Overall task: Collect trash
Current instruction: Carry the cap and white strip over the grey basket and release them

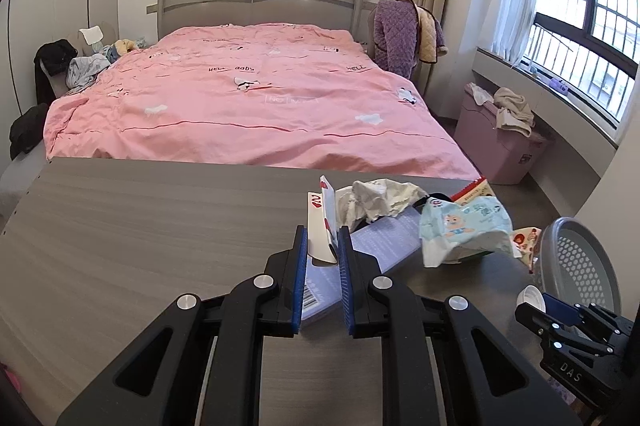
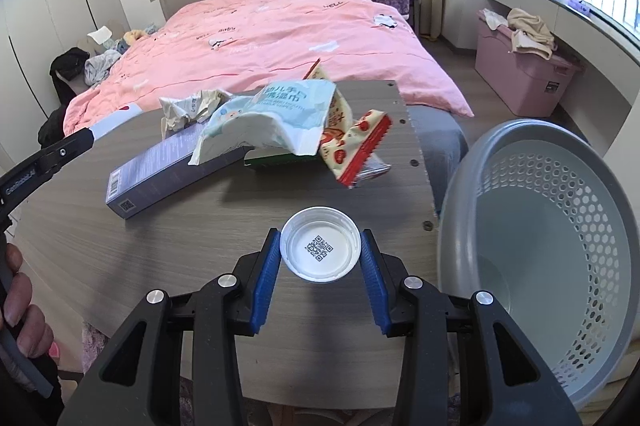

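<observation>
A grey basket [image 2: 540, 246] is seen at 3 o'clock in the right wrist view, tilted with its mouth toward the camera and nothing visible inside; in the left wrist view only part of its perforated wall [image 1: 580, 266] is shown, at 4 o'clock. A pink bin [image 2: 524, 81] is placed on the floor under the window at 2 o'clock, with cloths draped over its lid. The right gripper [image 2: 320, 250] is clamped on a white cap [image 2: 319, 249], open side up, a QR code printed inside it; the cap is held above the table [image 2: 120, 246], just beside the basket rim. The left gripper [image 1: 323, 250] is closed on a white card [image 1: 320, 226] with red marks, pinched upright between the blue pads over a long grey box [image 1: 384, 238]. The rest of the trash is gathered at 12 o'clock in the right view: a crumpled paper [image 2: 192, 107], a pale blue wipes pack [image 2: 276, 121] and a red-and-cream wrapper [image 2: 356, 145], all resting on or against the box [image 2: 168, 169]. The QR code and the basket's interior are shown only by the right view; the left gripper's grip on the card is shown only by the left view.
</observation>
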`<state>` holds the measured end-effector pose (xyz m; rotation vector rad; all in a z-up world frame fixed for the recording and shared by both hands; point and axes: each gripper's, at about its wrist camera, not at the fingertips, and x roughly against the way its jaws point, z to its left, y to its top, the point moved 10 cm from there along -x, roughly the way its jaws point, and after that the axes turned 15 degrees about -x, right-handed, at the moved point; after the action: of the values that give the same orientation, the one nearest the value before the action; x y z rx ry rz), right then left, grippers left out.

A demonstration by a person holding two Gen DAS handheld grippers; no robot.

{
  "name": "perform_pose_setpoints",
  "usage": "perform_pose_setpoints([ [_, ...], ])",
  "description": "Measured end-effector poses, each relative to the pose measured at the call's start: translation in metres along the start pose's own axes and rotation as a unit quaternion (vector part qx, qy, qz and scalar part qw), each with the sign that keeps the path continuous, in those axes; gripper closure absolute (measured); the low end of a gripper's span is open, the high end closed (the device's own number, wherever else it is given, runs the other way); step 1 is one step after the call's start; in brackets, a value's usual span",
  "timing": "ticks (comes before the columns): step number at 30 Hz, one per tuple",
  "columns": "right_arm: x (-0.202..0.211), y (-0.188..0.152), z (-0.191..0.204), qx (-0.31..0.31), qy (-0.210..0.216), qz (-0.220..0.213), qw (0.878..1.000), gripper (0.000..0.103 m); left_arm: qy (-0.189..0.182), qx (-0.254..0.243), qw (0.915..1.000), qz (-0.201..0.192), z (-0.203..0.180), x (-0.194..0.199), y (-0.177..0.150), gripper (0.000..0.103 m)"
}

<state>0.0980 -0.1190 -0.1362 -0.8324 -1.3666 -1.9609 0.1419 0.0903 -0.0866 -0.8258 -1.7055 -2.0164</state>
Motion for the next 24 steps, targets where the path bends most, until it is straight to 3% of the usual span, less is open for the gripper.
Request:
perform_pose_setpoints([
  [8,0.032,0.011,-0.036,-0.025,-0.011,-0.025,0.999,0.064,-0.05,-0.046,0.9973,-0.029,-0.067,0.029,0.027,0.088],
  [13,0.054,0.024,-0.074,-0.052,-0.022,-0.05,0.997,0.064,-0.094,-0.086,0.9907,-0.05,-0.13,0.041,0.05,0.088],
  [18,0.07,0.026,-0.129,-0.093,-0.044,-0.065,0.993,0.064,-0.143,-0.14,0.9786,-0.049,-0.204,0.039,0.054,0.088],
  [24,0.079,0.018,-0.192,-0.139,-0.067,-0.061,0.986,0.064,-0.201,-0.193,0.9603,-0.009,-0.285,0.023,0.035,0.088],
])
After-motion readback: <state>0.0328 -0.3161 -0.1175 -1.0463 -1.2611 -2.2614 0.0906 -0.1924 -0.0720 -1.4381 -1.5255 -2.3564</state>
